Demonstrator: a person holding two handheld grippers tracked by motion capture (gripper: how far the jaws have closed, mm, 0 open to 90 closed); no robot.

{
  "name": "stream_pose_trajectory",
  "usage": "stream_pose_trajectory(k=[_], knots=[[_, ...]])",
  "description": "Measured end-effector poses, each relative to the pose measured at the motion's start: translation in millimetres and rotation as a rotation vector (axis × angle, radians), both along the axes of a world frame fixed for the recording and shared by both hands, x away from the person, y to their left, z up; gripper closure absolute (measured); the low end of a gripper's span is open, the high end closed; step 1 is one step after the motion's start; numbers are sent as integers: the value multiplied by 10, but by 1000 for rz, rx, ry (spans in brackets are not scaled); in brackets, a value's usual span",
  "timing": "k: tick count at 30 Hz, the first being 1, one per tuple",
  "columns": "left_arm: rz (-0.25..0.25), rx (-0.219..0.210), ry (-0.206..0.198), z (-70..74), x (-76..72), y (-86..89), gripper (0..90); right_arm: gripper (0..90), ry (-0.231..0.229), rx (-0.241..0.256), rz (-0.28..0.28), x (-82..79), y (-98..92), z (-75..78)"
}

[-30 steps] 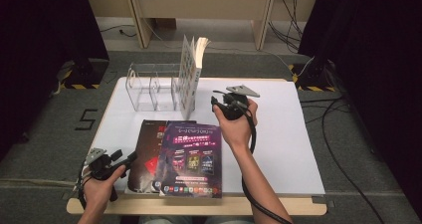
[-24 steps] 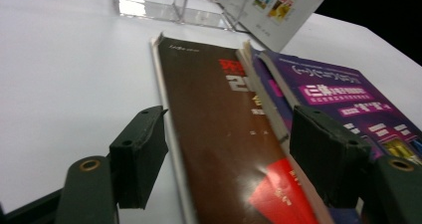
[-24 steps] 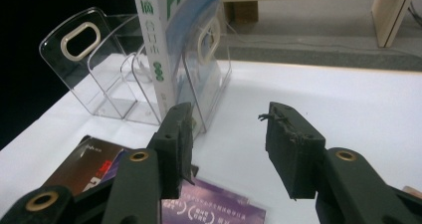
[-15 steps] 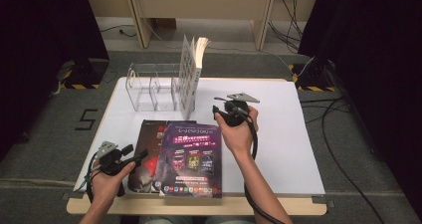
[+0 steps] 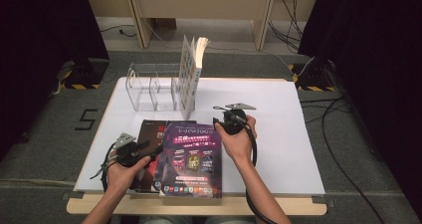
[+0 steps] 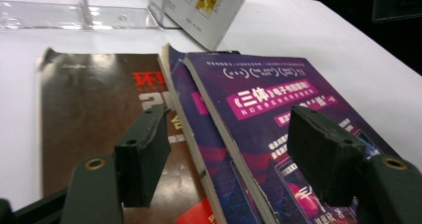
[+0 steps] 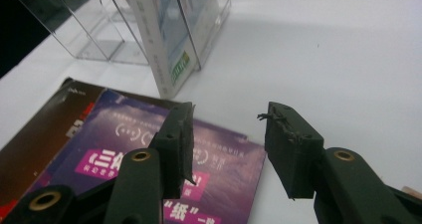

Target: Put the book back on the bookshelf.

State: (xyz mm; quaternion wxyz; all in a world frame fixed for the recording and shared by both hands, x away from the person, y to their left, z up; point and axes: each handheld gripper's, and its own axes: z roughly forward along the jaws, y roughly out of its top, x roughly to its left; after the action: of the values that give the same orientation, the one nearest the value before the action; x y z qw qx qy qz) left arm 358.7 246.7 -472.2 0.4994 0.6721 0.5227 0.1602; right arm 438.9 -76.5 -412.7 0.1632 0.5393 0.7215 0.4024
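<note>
The left tool [image 5: 149,148] hovers wide open at lower left of the high view, astride the purple book's [image 5: 191,157] spine edge; the right tool [image 5: 219,120], open and empty, hangs over its top corner; best slide one pad under the cover, then close squarely.

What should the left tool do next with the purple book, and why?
Probably ease the left tool forward and shut it on the purple book's near edge. Its jaws stand open on either side of that edge, and the book lies flat on the others, with a clear stand waiting behind.
</note>
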Motion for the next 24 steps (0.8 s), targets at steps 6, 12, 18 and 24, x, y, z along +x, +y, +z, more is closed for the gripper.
stream_pose_trajectory(k=[6, 12, 18, 24], knots=[[-21, 9, 20, -53, 78, -92, 321, 530, 59, -29, 9, 30, 9, -174], [-35, 16, 29, -82, 80, -145, 320, 523, 94, -26, 18, 40, 27, -280], [-46, 24, 38, -106, 101, -201, 321, 533, 132, -4, 19, 42, 40, -363], [-72, 32, 48, -113, 118, -272, 330, 532, 158, -2, 5, 41, 41, -417]])
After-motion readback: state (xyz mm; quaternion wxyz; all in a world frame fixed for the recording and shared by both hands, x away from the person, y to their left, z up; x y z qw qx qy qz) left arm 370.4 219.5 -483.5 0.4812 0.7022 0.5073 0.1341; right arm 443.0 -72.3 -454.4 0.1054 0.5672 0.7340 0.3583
